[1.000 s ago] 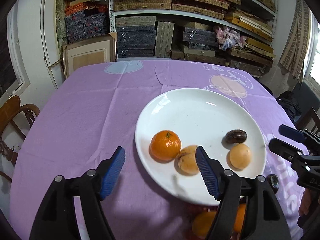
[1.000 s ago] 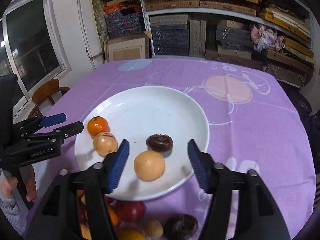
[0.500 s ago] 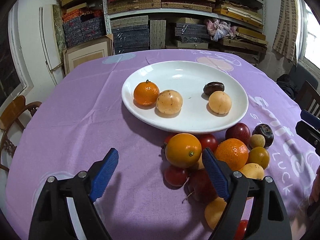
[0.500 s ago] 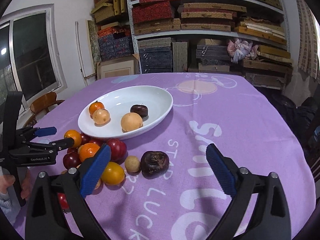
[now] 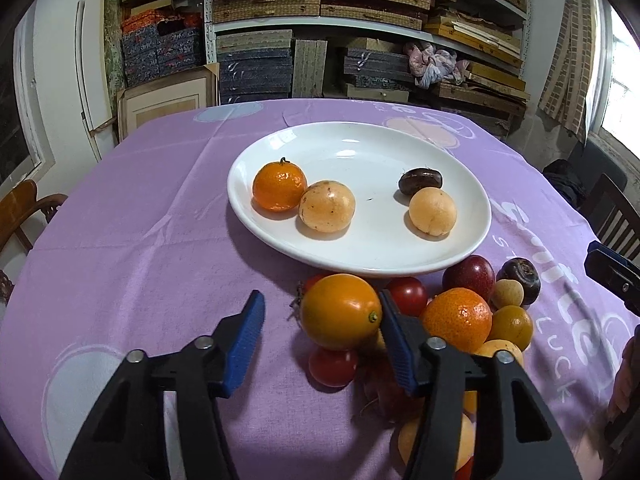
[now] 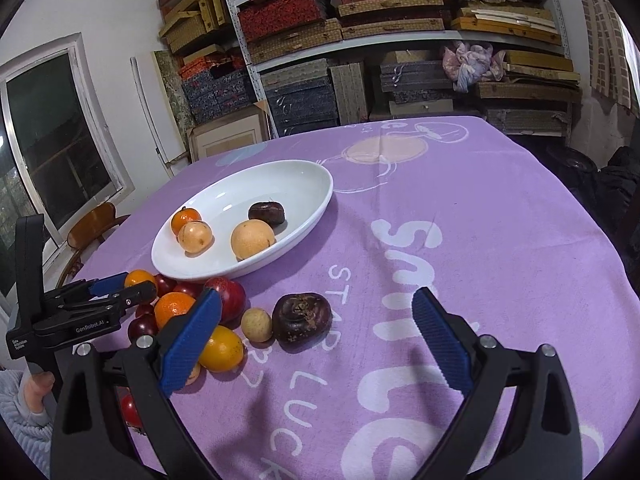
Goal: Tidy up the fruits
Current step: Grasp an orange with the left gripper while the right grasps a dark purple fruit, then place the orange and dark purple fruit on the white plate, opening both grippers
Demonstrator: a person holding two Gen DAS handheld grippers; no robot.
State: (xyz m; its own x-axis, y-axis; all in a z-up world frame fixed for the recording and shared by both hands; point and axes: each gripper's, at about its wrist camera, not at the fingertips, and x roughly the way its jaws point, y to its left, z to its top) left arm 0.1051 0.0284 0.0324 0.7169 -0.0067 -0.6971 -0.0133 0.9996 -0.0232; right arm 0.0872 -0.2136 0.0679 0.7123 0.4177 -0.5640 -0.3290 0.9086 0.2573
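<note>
Your left gripper (image 5: 320, 320) is narrowing around the smooth orange fruit (image 5: 341, 311), gap still showing on one side; right gripper (image 6: 316, 320) is gaping wide near the dark fruit (image 6: 302, 317).

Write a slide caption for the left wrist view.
Left gripper closing around a smooth orange fruit beside the white plate holding four fruits.

Glossy white plate (image 5: 460, 256) sits on matt purple cloth tablecloth (image 5: 140, 260); oranges (image 5: 340, 312) shiny.

Left wrist view: low, near, facing shelves. Right wrist view: from right. Both share plate (image 5: 472, 240) (image 6: 320, 204).
</note>
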